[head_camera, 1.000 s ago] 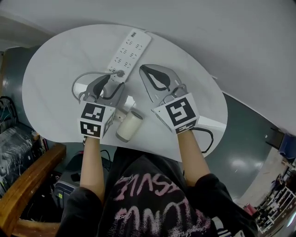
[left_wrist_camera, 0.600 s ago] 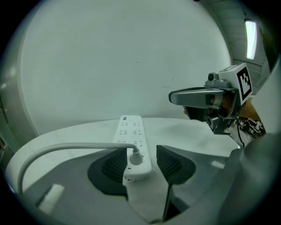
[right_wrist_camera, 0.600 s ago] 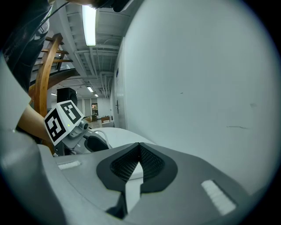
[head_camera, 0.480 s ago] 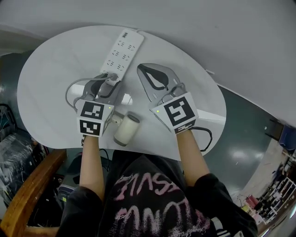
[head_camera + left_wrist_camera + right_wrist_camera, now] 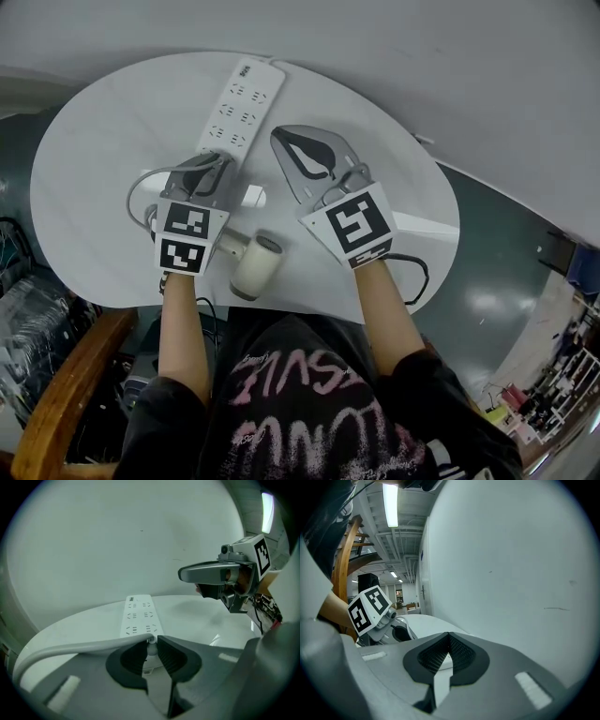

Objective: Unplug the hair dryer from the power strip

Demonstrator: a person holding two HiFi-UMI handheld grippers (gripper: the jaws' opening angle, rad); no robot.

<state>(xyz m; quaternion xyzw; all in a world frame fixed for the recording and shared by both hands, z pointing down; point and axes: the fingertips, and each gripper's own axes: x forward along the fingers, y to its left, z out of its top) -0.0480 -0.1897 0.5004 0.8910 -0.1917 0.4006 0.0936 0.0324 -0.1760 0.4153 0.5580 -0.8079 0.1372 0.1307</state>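
The white power strip [image 5: 239,105] lies on the round white table [image 5: 103,150], and shows again in the left gripper view as a strip [image 5: 138,616] running away from me. My left gripper [image 5: 217,167] is shut on the hair dryer's white plug [image 5: 151,647] at the strip's near end. I cannot tell whether its prongs are out. Its grey cord [image 5: 141,187] loops off to the left. The white hair dryer [image 5: 255,267] lies near the table's front edge. My right gripper [image 5: 311,161] hovers shut and empty to the right of the strip.
A black cable [image 5: 419,277] hangs off the table's right front edge. A wooden chair arm [image 5: 66,403] stands at the lower left. A plain wall rises just behind the table. The right gripper [image 5: 213,573] floats above the table in the left gripper view.
The left gripper has drawn back slightly toward me with the plug. The cord loop has spread leftward and the hair dryer has turned and shifted. The right gripper has barely moved.
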